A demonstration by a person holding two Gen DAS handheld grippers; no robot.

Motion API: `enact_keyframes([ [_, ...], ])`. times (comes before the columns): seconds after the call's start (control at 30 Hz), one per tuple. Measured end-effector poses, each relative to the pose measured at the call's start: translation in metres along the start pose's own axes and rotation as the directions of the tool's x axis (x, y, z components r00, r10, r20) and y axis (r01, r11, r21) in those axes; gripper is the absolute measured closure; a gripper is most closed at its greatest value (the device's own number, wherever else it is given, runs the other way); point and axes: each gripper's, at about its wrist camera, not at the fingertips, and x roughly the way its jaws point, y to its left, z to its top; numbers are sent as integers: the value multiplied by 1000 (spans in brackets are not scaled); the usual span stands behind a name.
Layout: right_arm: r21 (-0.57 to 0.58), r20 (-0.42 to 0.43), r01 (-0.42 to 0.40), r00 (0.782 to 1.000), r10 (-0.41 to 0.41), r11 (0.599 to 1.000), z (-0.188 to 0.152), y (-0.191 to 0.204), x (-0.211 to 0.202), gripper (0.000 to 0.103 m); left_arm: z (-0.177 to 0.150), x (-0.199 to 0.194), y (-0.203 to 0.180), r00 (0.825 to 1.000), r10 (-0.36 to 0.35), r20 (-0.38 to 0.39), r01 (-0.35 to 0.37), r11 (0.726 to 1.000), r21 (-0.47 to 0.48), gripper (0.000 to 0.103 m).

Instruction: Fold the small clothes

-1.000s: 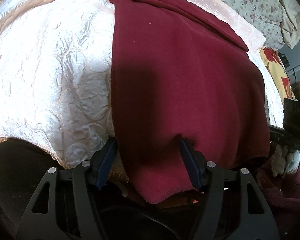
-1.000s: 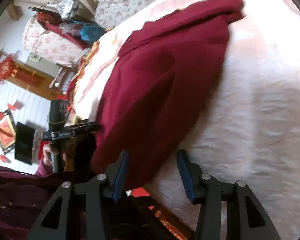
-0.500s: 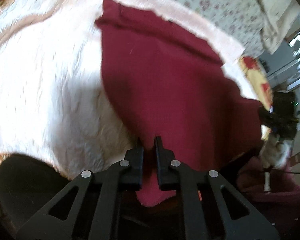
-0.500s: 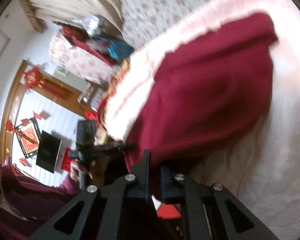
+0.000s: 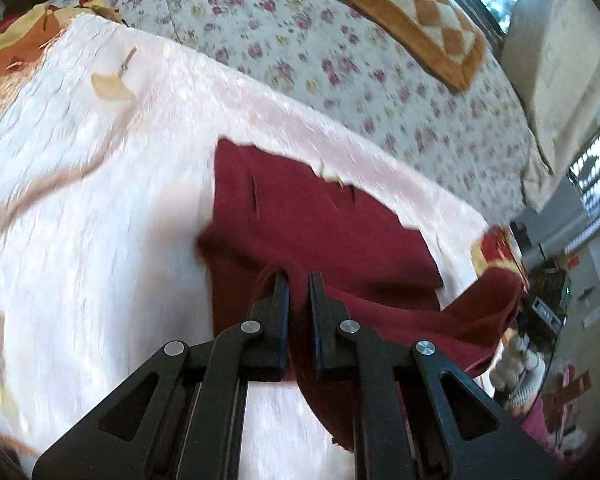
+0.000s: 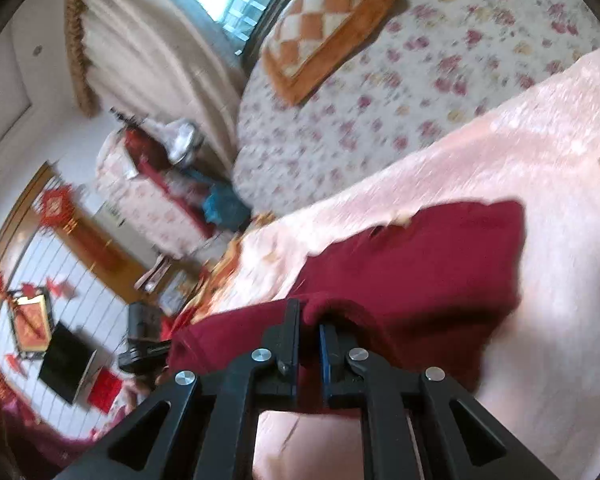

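Note:
A dark red garment [image 5: 324, 220] lies on a pale pink quilted bedspread [image 5: 80, 200]. My left gripper [image 5: 299, 280] is shut on its near edge and holds that edge lifted above the rest of the cloth. My right gripper [image 6: 309, 316] is shut on the other near corner of the garment [image 6: 420, 264], also lifted. The held edge stretches between the two grippers and hangs over the flat far part. The other gripper shows at the right edge of the left wrist view [image 5: 548, 308] and at the lower left of the right wrist view [image 6: 140, 340].
A floral sheet [image 5: 340, 60] covers the bed beyond the pink spread, with a brown checked cushion [image 5: 412, 20] on it. Curtains [image 6: 148, 48] and a window are behind. A chair with clutter [image 6: 160, 176] and a dark screen [image 6: 66, 364] stand off the bed's side.
Both grippers closed on the garment's near edge, then lifted it and carried it forward over the far part. The views now tilt up toward the head of the bed.

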Motion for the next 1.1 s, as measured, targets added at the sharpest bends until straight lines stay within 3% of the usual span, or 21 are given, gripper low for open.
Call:
enact_keyframes([
  [0.17, 61, 7, 75, 997, -76, 995, 25, -36, 25, 96, 33, 43, 13, 1000, 27, 9, -27, 998, -57, 96],
  [0.4, 87, -3, 151, 988, -152, 985, 48, -65, 52, 96, 67, 69, 29, 999, 28, 19, -26, 995, -98, 96],
  [0.5, 101, 4, 175, 984, -177, 979, 60, -75, 64, 96, 81, 86, 30, 998, 59, 18, -57, 994, -91, 96],
  [0.63, 121, -34, 246, 969, -243, 962, 68, -97, 85, 96, 91, 118, 51, 996, 73, -45, -78, 988, -135, 95],
  [0.7, 128, -92, 301, 952, -291, 945, 67, -107, 92, 96, 92, 119, 58, 997, 56, -46, -62, 988, -139, 84],
  [0.77, 130, -90, 284, 957, -274, 950, 65, -107, 88, 95, 92, 110, 63, 998, 52, -23, -54, 990, -132, 48],
  [0.83, 104, -67, 275, 961, -269, 956, 61, -99, 75, 92, 92, 95, 65, 999, 42, 14, -40, 990, -137, 38],
  [1.0, 36, -15, 288, 958, -288, 957, 54, -77, 39, 88, 84, 63, 59, 999, 19, 51, -15, 997, -81, 38],
  [1.1, 2, -52, 259, 965, -258, 966, 50, -69, 33, 88, 67, 56, 50, 998, 47, 36, -47, 999, 7, 38],
])
